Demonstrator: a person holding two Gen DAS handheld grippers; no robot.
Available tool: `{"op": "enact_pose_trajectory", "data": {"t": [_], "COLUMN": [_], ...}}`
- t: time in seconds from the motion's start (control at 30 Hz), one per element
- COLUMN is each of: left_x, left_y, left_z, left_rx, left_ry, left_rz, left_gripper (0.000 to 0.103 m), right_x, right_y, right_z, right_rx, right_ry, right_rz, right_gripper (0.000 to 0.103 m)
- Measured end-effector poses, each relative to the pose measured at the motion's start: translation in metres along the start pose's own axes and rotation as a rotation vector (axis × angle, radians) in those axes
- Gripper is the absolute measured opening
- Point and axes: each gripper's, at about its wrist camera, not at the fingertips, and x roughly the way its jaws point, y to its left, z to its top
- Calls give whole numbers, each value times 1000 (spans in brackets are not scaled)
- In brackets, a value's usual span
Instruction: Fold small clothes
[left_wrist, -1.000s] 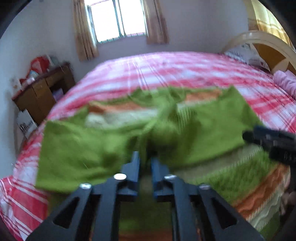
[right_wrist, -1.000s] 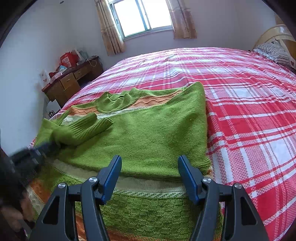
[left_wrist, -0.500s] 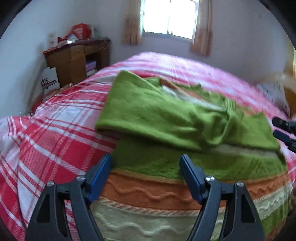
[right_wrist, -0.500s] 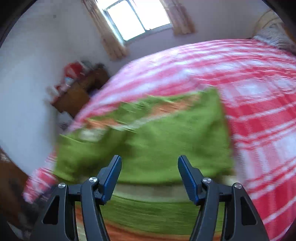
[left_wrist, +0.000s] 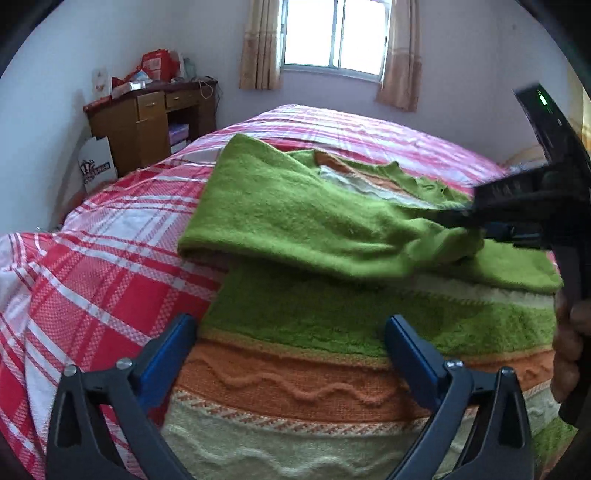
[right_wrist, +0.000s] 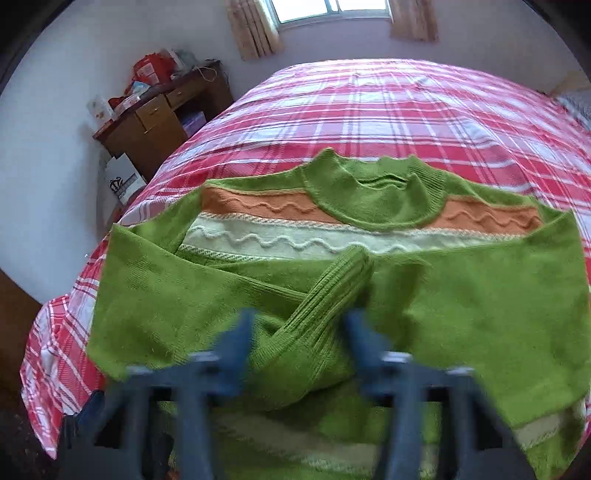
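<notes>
A green sweater with orange and cream bands lies flat on the red plaid bed, both sleeves folded across its chest. In the right wrist view my right gripper is blurred, its jaws closing on the ribbed cuff of the left sleeve, which runs between them. The left wrist view shows that gripper pinching the sleeve's end. My left gripper hovers over the sweater's orange band near its left edge, jaws opening wide with nothing held between them.
A wooden desk piled with clutter stands against the wall left of the bed, a white paper bag beside it. A curtained window lies beyond. A hand holds the right gripper at the right edge.
My left gripper let go of the sleeve, opened wide and swung to the sweater's left side. My right gripper moved left over the sweater to the cuff and its fingers have drawn closer together.
</notes>
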Motion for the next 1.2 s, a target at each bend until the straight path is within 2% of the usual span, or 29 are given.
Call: {"op": "enact_pose_trajectory", "data": {"t": [0.1, 0.17, 0.27, 0.37, 0.47, 0.53, 0.6, 0.63, 0.73, 0.8, 0.87, 0.93, 1.03, 1.1, 1.2], "left_x": [0, 0, -1, -1, -1, 0, 2, 2, 3, 3, 2, 3, 2, 2, 2], "left_y": [-4, -5, -4, -5, -5, -6, -5, -5, -4, -4, -4, -4, -4, -5, -5], "left_z": [-1, -1, -1, -1, -1, 1, 2, 2, 2, 2, 3, 3, 2, 2, 2], "left_rx": [12, 11, 6, 8, 7, 9, 8, 8, 10, 9, 11, 11, 13, 14, 16], "left_ry": [0, 1, 2, 4, 5, 6, 6, 7, 9, 10, 9, 9, 8, 9, 8], "left_rz": [16, 17, 12, 13, 14, 19, 22, 23, 25, 22, 25, 27, 31, 32, 35], "left_gripper": [103, 103, 103, 103, 103, 103, 103, 103, 103, 103, 103, 103, 103, 103, 103], "right_x": [-9, -21, -53, -103, -141, -148, -137, -128, -90, -85, -105, -128, -149, -156, -142], "right_y": [-17, -15, 2, 13, 2, -16, -43, -56, -99, -128, -151, -162, -167, -155, -125], "right_z": [4, 11, 27, 42, 41, 30, 12, 5, -26, -47, -65, -76, -73, -58, -31], "right_rx": [86, 93, 42, -34, -99, -130, -149, -144, -103, -40, 27, 91, 141, 107, 2], "right_ry": [-8, -36, -124, -292, -420, -456, -432, -396, -213, -170, -232, -294, -340, -356, -334], "right_rz": [75, 130, 198, 247, 211, 158, 114, 81, -118, -215, -194, -258, -178, -126, -82], "right_gripper": [14, 13, 12, 12, 12, 13, 13, 17, 48, 49, 49, 52, 52, 52, 52]}}
